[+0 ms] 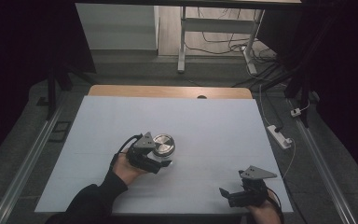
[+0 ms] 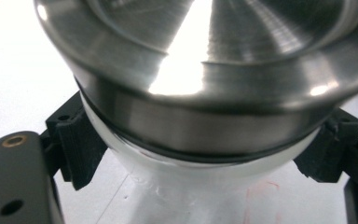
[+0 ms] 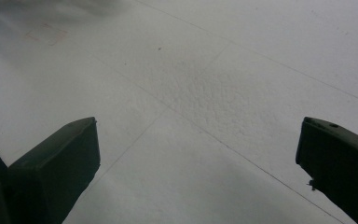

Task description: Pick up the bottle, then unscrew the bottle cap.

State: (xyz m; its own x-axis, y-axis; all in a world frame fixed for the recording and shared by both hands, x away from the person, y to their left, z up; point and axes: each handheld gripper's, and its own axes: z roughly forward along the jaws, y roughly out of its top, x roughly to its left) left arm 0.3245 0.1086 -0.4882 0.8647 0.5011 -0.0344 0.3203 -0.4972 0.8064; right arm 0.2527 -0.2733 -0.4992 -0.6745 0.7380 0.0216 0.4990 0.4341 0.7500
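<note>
White sheet (image 1: 205, 121) covering the table, dark room all round. Nearest, at five o'clock on the sheet: right gripper (image 1: 235, 196) resting low, jaws standing wide apart with bare sheet (image 3: 200, 93) between them. Farther in, at about seven o'clock from the sheet's middle: left gripper (image 1: 161, 161) clamping the pale body of a jar (image 2: 191, 177) just beneath its steel lid (image 1: 163, 144), pads (image 2: 77, 149) pressing both sides. Beyond, at twelve o'clock: wooden table edge (image 1: 168, 91), desk legs (image 1: 182, 42) and cables (image 1: 242, 46) lying on the floor.
</note>
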